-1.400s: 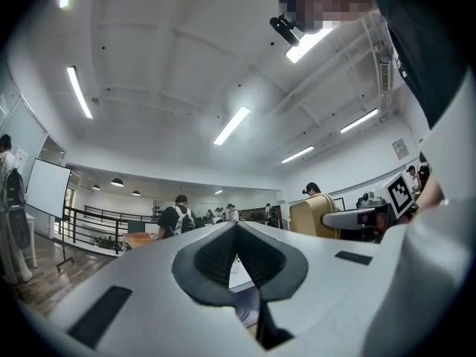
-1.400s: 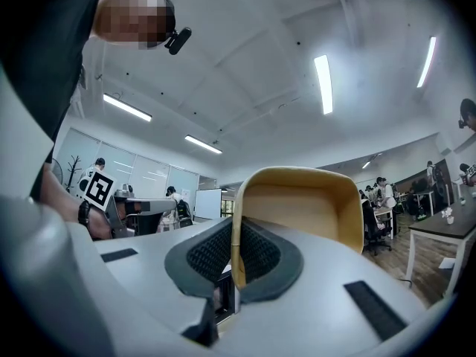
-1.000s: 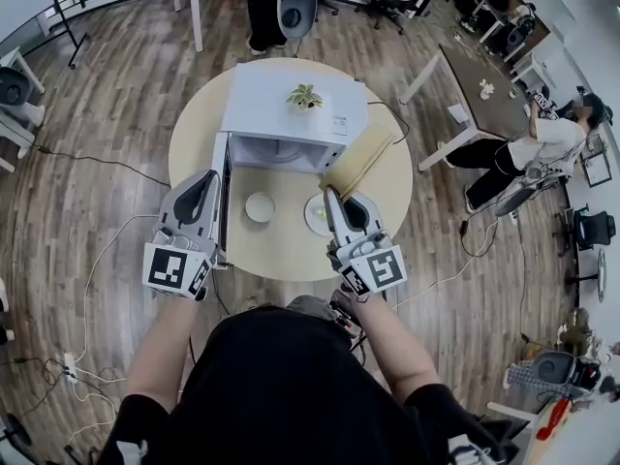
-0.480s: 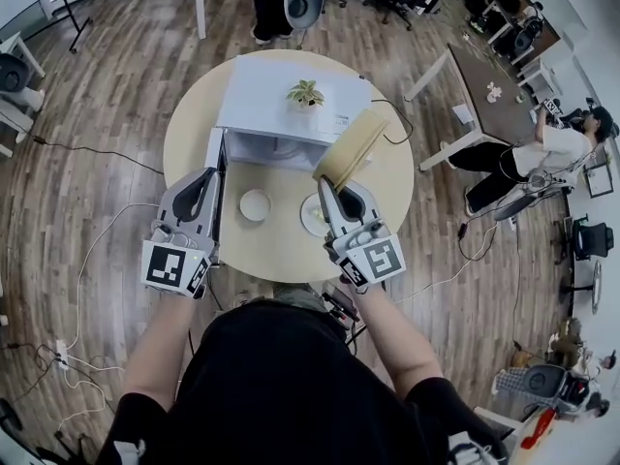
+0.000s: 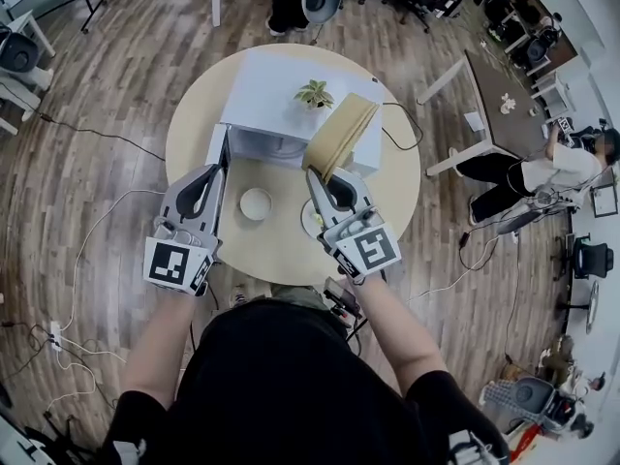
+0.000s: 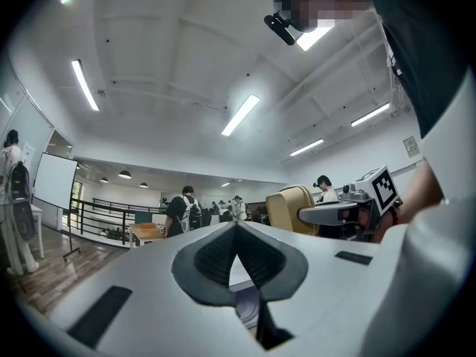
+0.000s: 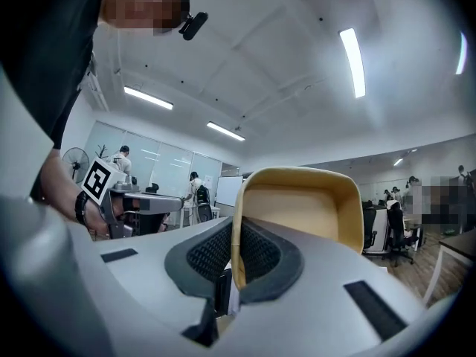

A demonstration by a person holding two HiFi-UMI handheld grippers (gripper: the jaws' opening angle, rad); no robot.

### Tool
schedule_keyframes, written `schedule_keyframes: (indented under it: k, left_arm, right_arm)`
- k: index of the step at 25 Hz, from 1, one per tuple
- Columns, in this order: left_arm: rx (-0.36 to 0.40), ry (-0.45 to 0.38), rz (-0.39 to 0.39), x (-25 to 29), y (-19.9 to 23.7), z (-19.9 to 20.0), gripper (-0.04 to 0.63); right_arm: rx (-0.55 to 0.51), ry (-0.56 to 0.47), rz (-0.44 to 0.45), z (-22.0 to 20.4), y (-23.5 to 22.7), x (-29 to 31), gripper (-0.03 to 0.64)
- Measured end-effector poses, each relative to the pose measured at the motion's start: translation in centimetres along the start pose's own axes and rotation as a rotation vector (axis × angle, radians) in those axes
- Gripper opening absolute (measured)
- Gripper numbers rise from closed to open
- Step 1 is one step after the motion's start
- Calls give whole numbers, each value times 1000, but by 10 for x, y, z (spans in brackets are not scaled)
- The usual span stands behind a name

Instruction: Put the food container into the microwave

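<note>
Head view: the right tool (image 5: 326, 178), clamped on the tan, rounded-rectangular food container (image 5: 339, 136), has carried it toward 10 o'clock, from beside the white microwave (image 5: 281, 100) to its open front, so insertion looks near. The left tool (image 5: 205, 180) sits at 9 o'clock by the open door (image 5: 222, 163).
Left gripper view: its jaws meet, nothing between them.
Right gripper view: the container's wall is pinched between the jaws.

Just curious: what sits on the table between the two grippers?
A small white bowl sits between the left gripper and the right gripper, in the head view.
</note>
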State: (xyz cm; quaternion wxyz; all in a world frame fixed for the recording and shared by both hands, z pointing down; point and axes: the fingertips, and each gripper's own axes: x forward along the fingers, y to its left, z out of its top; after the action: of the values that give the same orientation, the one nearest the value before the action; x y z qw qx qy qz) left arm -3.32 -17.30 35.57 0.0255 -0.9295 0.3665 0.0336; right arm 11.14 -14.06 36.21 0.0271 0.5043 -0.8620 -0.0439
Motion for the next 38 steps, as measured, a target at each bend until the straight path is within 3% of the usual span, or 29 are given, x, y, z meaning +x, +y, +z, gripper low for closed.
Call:
schedule_keyframes:
  k: [24,38]
  left_arm:
    - [-38,27,51,9,14,-24,18]
    - [-58,46,83,3,23,-36,18]
  right_arm:
    - [-38,200,217,-44,23,55,25]
    - [-147,373,398,-96,61,67,25]
